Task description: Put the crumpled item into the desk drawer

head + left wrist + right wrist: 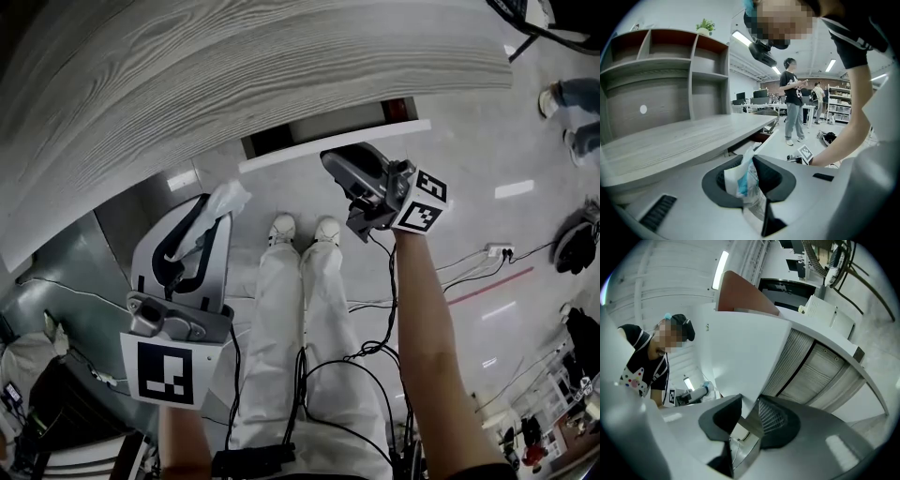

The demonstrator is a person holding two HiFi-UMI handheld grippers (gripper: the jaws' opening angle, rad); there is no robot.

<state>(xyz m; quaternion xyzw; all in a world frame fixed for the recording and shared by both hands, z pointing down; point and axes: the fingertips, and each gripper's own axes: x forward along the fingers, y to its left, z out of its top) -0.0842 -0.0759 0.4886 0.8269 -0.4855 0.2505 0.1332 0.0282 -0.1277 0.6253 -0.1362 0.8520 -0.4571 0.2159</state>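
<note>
The crumpled item, white paper with blue print, sticks up between the jaws of my left gripper, which is shut on it. In the head view this gripper hangs low at the left, below the desk's edge, with the crumpled item at its tip. The desk drawer stands slightly open under the grey wood desktop. My right gripper is at the drawer's white front. In the right gripper view its jaws clamp the edge of that white drawer front.
The person's legs and white shoes stand right in front of the drawer. Cables and a power strip lie on the floor at the right. A shelf unit sits on the desk. Other people stand farther back in the room.
</note>
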